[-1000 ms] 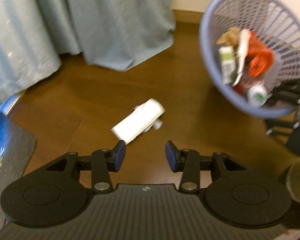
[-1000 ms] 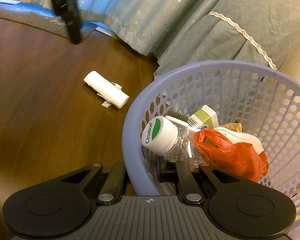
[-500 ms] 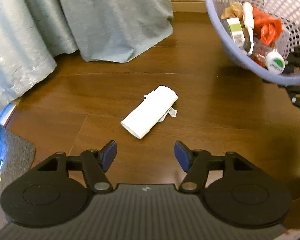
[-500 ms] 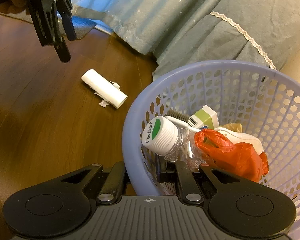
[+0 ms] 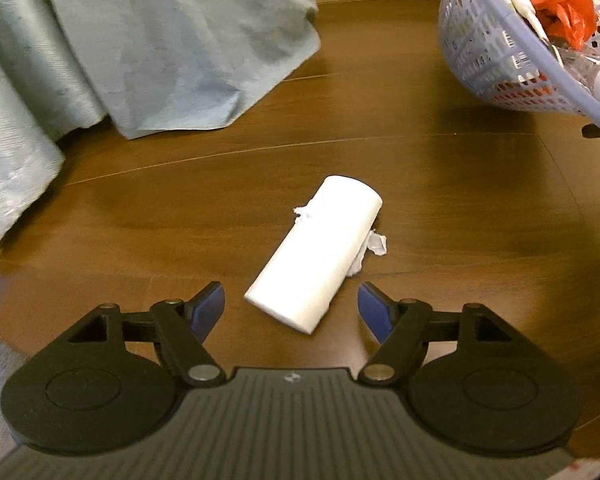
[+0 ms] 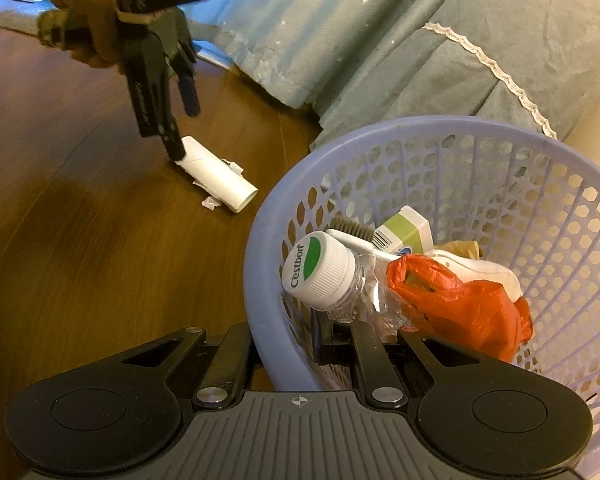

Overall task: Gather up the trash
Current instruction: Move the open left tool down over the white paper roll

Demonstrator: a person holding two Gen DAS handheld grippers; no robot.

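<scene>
A white paper roll (image 5: 320,252) with torn scraps beside it lies on the dark wooden floor. My left gripper (image 5: 290,300) hangs just over the roll's near end. Its jaws are opening, and the blue pads (image 5: 210,304) stand clear on either side without touching the roll. In the right wrist view the left gripper (image 6: 184,130) points down at the roll (image 6: 216,176). My right gripper (image 6: 288,344) is shut on the rim of a lavender mesh basket (image 6: 260,240). The basket holds a capped bottle (image 6: 320,268), a red bag (image 6: 452,300) and a carton (image 6: 404,232).
Blue-grey fabric (image 5: 160,40) drapes to the floor behind the roll. The tilted basket (image 5: 540,52) hangs at the upper right of the left wrist view. A person's hand (image 6: 88,20) grips the left tool. Bare floor surrounds the roll.
My left gripper has come down and closer to the roll, and its jaws have spread wider. The right gripper and the basket have stayed where they were.
</scene>
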